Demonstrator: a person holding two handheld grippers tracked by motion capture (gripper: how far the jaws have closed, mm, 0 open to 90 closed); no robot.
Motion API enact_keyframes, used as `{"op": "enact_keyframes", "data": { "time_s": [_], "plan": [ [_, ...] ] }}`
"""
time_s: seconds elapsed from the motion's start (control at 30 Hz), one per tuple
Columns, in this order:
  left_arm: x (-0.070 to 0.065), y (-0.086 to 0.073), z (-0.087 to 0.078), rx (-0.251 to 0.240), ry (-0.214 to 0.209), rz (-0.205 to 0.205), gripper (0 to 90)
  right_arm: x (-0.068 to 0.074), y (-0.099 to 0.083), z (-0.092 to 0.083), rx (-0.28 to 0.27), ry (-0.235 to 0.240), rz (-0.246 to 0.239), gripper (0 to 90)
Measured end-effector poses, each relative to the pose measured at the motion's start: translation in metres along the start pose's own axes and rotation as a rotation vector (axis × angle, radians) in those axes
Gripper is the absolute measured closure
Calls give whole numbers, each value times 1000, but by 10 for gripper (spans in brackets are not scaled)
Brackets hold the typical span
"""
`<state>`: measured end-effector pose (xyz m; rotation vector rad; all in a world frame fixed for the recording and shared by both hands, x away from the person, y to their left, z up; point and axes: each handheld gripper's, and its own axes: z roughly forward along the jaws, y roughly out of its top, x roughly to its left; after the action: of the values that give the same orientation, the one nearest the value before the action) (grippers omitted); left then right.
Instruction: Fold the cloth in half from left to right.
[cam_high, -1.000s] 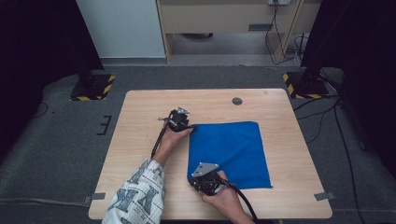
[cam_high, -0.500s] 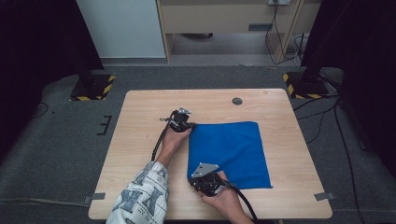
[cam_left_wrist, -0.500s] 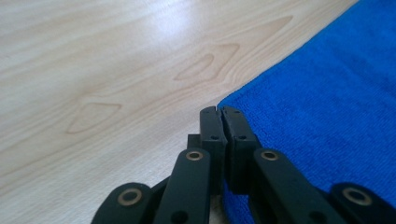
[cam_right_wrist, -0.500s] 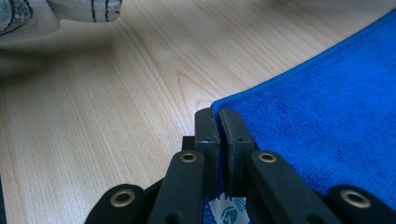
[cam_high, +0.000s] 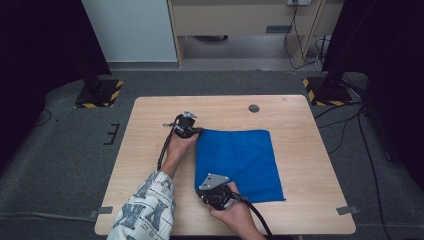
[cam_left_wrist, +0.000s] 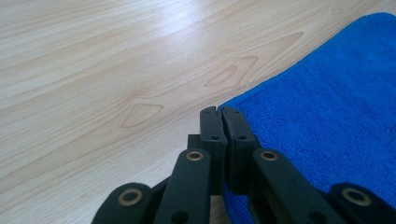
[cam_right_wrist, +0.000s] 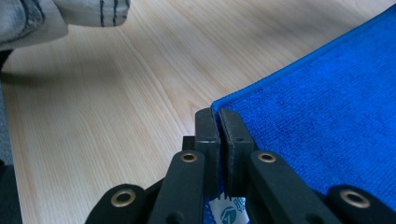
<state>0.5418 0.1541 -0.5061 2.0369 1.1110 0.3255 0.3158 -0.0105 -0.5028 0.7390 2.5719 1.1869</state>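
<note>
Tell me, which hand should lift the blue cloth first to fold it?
Probably neither alone. The left tongs are shut on the far left corner of the blue cloth, and the right tongs are shut on the near left corner. Both are equally ready, so lifting together looks best.

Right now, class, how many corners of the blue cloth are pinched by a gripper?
2. The left gripper pinches the blue cloth at its far left corner; the right gripper pinches its near left corner. Both right corners lie free on the table.
</note>
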Motion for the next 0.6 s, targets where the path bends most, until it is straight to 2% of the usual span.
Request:
{"op": "enact_keyframes", "data": {
  "time_s": [0.23, 0.6],
  "plan": [
    [7, 1, -11, -8, -6, 1, 880, 10, 9, 7, -13, -6, -25, 873],
    [19, 2, -24, -22, 8, -11, 881, 17, 24, 9, -57, -8, -11, 874]
  ]
}}
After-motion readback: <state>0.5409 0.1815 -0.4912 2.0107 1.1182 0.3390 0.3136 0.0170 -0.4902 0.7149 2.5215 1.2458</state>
